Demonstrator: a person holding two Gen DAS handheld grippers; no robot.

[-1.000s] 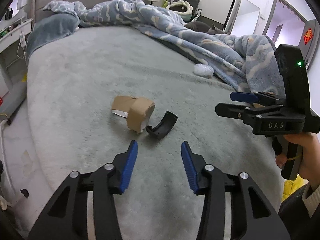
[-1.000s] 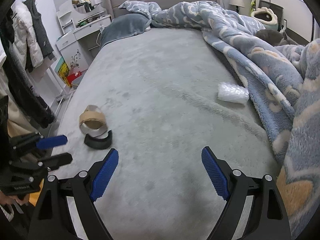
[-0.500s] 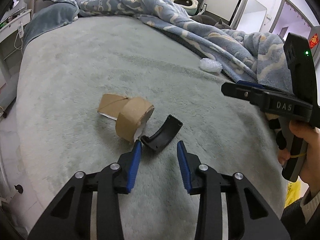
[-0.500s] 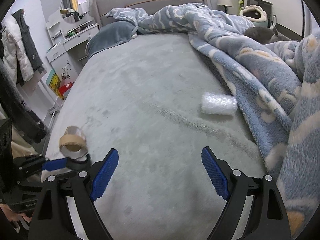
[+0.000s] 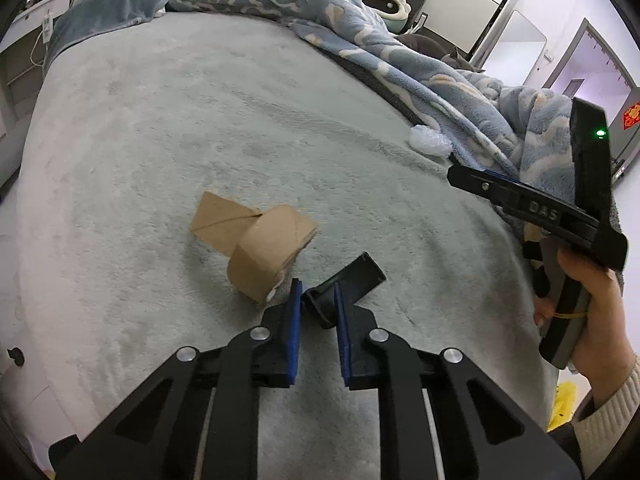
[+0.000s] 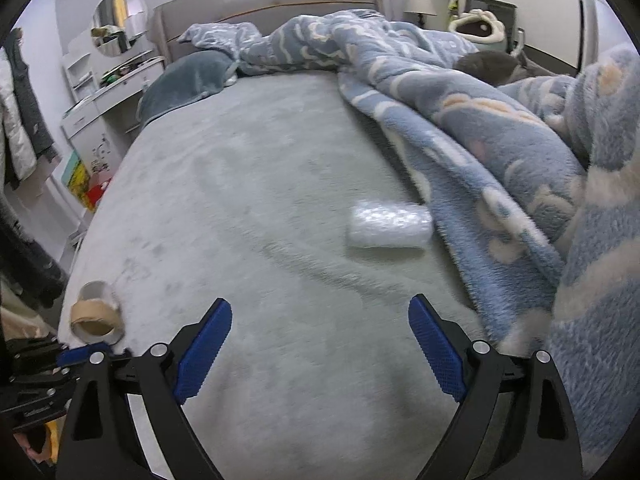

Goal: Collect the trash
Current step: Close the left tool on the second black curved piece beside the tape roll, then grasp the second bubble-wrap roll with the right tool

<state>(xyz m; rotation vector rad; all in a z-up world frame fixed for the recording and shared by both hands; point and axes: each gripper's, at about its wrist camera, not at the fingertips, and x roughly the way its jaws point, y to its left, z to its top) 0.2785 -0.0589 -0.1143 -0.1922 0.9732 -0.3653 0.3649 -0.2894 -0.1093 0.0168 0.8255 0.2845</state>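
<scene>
My left gripper (image 5: 316, 304) has just closed in on the curved black scrap (image 5: 347, 280).

Since 1 second ago its jaws narrowed around the scrap's near end, by the brown tape roll (image 5: 268, 254); the right gripper (image 6: 320, 352) hangs spread wide, empty, with open bed (image 6: 248, 184) before the bubble-wrap roll (image 6: 388, 226) against the blanket (image 6: 500, 152).

A curved black plastic piece (image 5: 347, 280) lies beside a brown tape roll (image 5: 270, 256); a bubble-wrap wad (image 6: 388, 224) rests near the blanket.

Matt brown paper tape roll (image 5: 272, 254)
</scene>
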